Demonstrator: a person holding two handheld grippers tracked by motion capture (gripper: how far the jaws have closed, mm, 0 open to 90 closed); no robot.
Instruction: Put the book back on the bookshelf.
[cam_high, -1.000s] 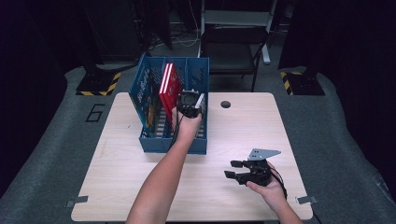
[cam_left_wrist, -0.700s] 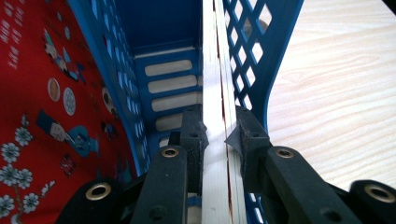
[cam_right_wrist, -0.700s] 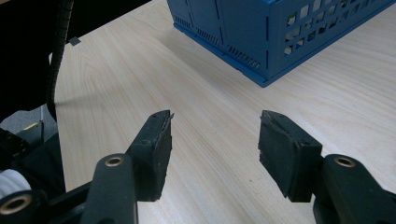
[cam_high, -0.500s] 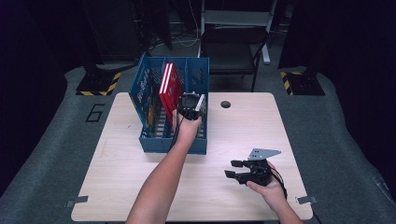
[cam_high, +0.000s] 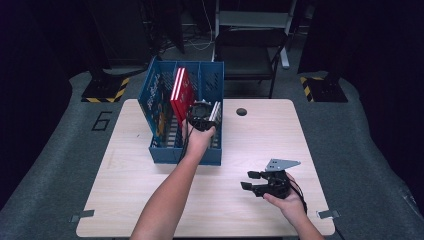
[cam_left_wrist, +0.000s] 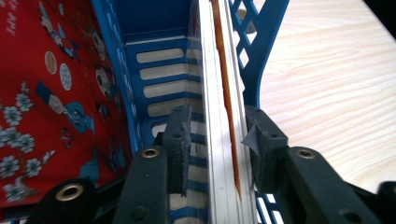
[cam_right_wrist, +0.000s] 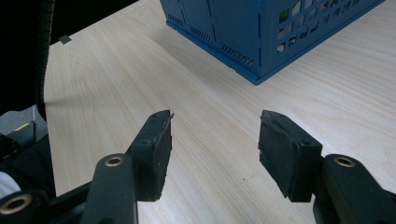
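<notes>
White book (cam_left_wrist: 219, 116) in blue crate (cam_high: 160, 150), covers hidden; left gripper (cam_left_wrist: 217, 140) jaws just opened off it; right gripper (cam_right_wrist: 215, 149) wide, empty.

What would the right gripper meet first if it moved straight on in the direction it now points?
Probably the bare wooden table. The right gripper is open with nothing between its jaws and points low across the tabletop; the blue crate lies further off toward the right. Depth is hard to judge.
</notes>
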